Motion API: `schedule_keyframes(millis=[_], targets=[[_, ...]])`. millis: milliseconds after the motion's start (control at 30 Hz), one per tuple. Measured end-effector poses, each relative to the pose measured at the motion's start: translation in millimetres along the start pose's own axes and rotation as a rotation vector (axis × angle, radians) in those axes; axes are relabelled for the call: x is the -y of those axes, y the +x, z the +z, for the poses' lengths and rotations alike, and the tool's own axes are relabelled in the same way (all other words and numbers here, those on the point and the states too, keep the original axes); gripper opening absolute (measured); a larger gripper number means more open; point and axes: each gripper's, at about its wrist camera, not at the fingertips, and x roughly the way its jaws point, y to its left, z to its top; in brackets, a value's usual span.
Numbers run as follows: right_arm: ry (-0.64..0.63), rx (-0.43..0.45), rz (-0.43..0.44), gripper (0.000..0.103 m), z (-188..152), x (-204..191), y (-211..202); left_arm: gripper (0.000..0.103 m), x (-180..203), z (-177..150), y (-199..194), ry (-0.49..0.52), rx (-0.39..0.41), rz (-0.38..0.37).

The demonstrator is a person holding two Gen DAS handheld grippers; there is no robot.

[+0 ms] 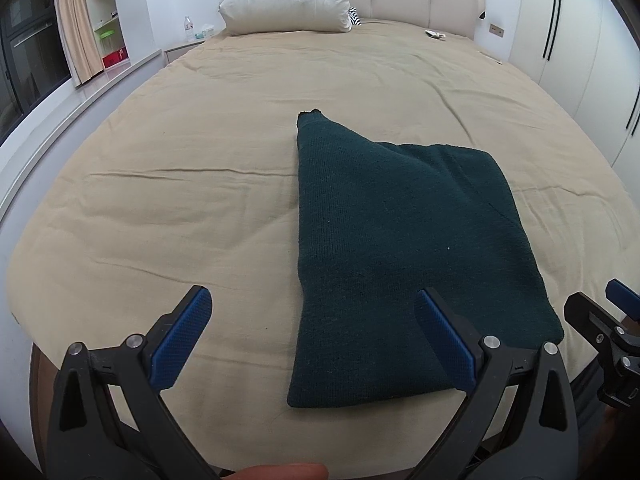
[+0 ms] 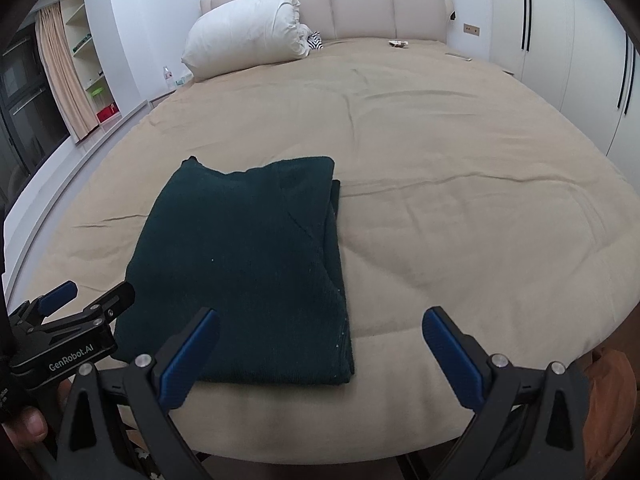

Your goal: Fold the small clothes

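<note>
Left wrist view: dark green knit garment [image 1: 400, 260] flat on the tan bed [image 1: 180, 208], already doubled into a rough rectangle, one far corner poking out at 12 o'clock as a loose point. Left tool [image 1: 314, 338] spread wide, empty, hovering above the near hem, its right finger over the cloth, its left finger over bare bedding at 9 o'clock. Right tool's edge just visible at 3 o'clock.

Right wrist view: same garment [image 2: 244, 264] at 10 o'clock from the right tool [image 2: 320, 354], layers stacked, right-hand edge showing a slight offset between top and bottom layers. Right tool spread wide too, gripping nothing, its left finger above the near right corner of the cloth. Left tool [image 2: 90, 292] at 9 o'clock, beside the garment's near left corner. White pillow [image 2: 244, 36] well apart, at the headboard.

Judged step: between folds, lengthwise fold apparently done, both tools free and poised at the near hem. Probably next: pinch the two near corners, one per tool, through all layers, then carry them toward 12 o'clock to halve the piece. Calls for: equal lift on both sides, a grip that catches every layer, and tidying of the protruding far corner and the offset right edge.
</note>
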Motion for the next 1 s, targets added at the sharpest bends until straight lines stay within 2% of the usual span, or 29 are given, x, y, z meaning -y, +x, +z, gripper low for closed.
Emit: schedule_keyframes(millis=[1000], targets=[[0.004, -0.005, 0.001, 0.103, -3.3, -0.3, 1.4, 0.103, -0.5, -1.3, 0.4, -0.003, -0.004, 0.001]])
